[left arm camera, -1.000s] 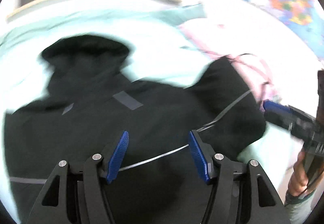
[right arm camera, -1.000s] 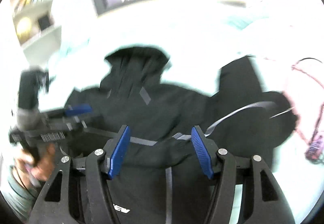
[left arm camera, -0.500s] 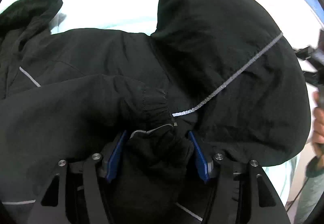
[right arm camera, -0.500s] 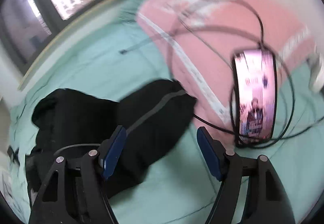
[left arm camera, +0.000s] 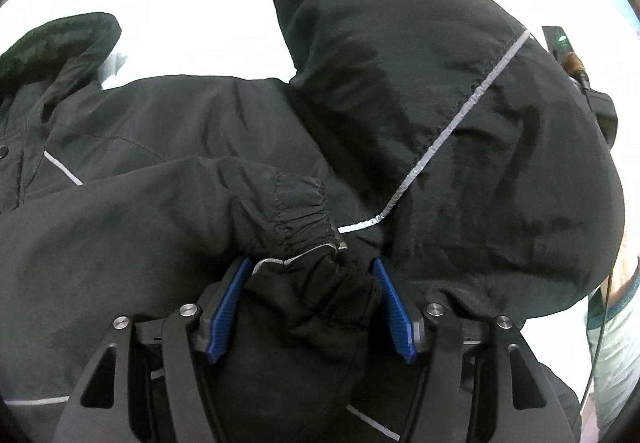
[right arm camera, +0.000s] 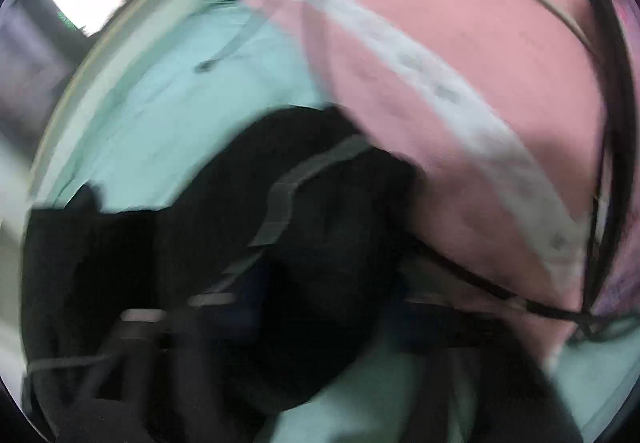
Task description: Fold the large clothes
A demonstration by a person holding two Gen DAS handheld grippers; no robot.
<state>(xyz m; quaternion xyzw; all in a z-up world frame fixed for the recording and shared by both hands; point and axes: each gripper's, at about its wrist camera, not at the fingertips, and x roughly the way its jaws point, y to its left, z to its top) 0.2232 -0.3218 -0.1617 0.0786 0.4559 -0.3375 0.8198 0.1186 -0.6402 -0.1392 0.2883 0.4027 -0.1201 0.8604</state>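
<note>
No legible writing or brand in either view. Mint-green bedsheet [right arm camera: 160, 99] underlies all. Black jacket [left arm camera: 168, 147] spread over it, matte, wrinkled nylon, thin grey reflective piping; hood at far left, one sleeve [left arm camera: 440, 115] doubled across at right. Pink fabric [right arm camera: 460, 91] with a pale band lies at far right, touching the jacket, a black cable [right arm camera: 480, 283] over it. Left gripper [left arm camera: 310, 307], near, part-closed on the elastic cuff [left arm camera: 308, 275]. Right gripper [right arm camera: 328, 323] heavily blurred; opening unreadable.

Black jacket [left arm camera: 360, 115] on mint bedsheet [right arm camera: 168, 115]
</note>
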